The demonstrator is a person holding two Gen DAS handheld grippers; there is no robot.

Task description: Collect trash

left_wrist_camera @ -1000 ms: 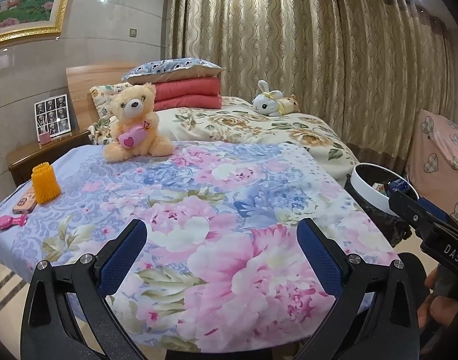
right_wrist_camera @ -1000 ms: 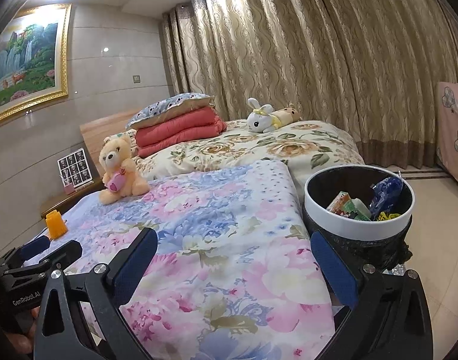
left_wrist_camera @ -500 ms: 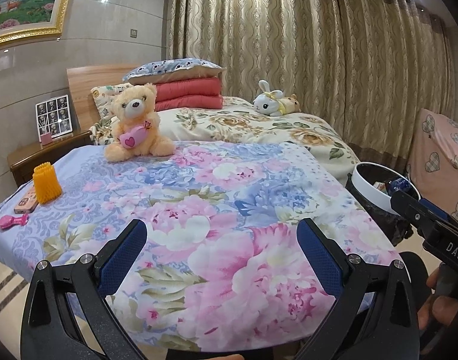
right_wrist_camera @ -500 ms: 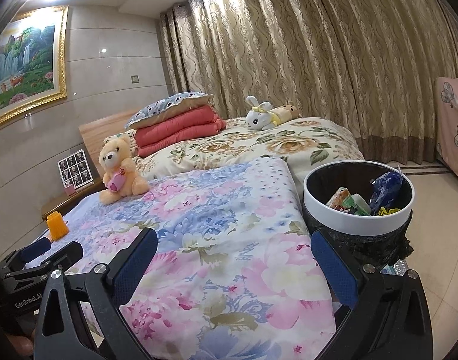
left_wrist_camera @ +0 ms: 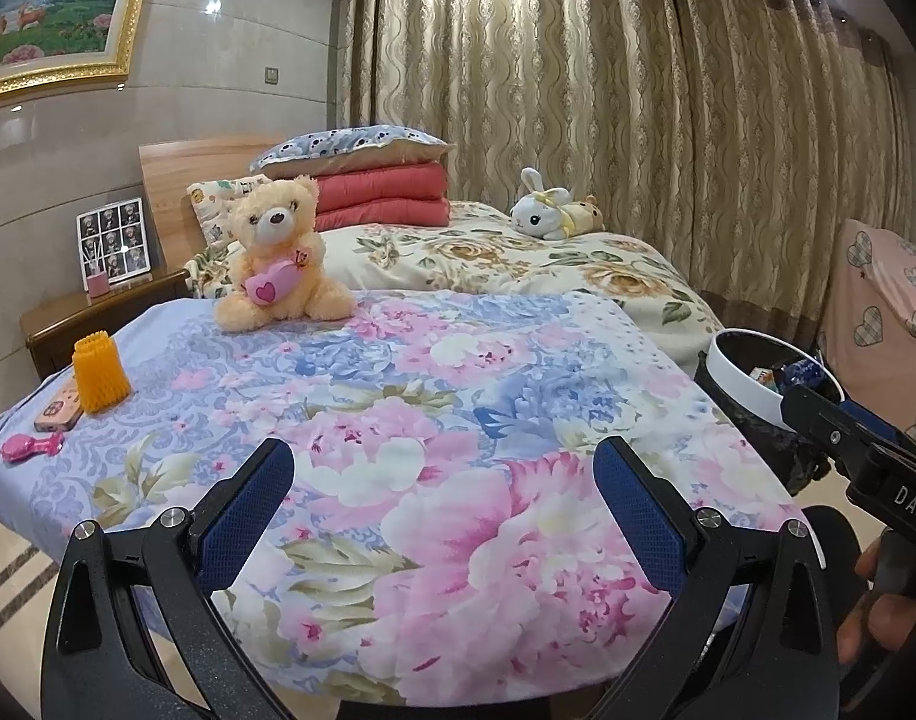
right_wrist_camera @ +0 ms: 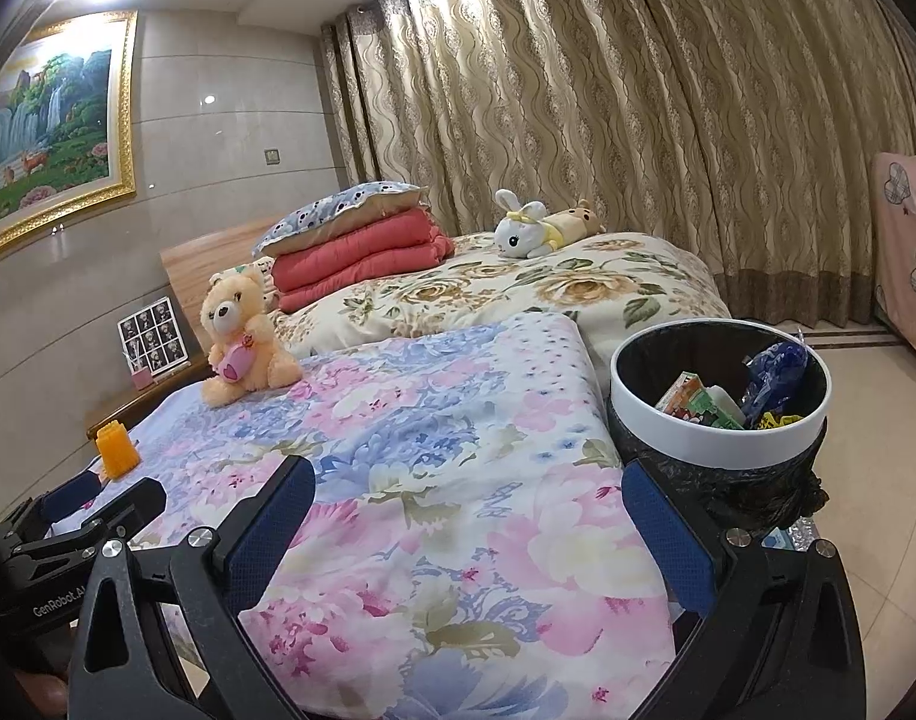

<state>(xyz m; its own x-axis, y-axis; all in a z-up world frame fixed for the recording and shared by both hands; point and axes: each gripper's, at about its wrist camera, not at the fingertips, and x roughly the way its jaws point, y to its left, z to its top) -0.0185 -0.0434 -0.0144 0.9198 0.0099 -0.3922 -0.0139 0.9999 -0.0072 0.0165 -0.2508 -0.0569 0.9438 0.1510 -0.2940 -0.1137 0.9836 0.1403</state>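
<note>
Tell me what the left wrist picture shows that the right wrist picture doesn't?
Only the left wrist view shows the pink toy and phone at the bedspread's left edge. Only the right wrist view looks into the trash bin, showing cartons and a blue wrapper. Both share the teddy bear, orange cup, and white bunny.

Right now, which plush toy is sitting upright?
The peach teddy bear holding a pink heart, on the floral sheet. The white bunny plush lies flat on the far bed.

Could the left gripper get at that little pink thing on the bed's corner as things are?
Probably yes. The left gripper is open and empty, and the pink toy lies in the open on the floral bedspread, with only bare cloth between them.
</note>
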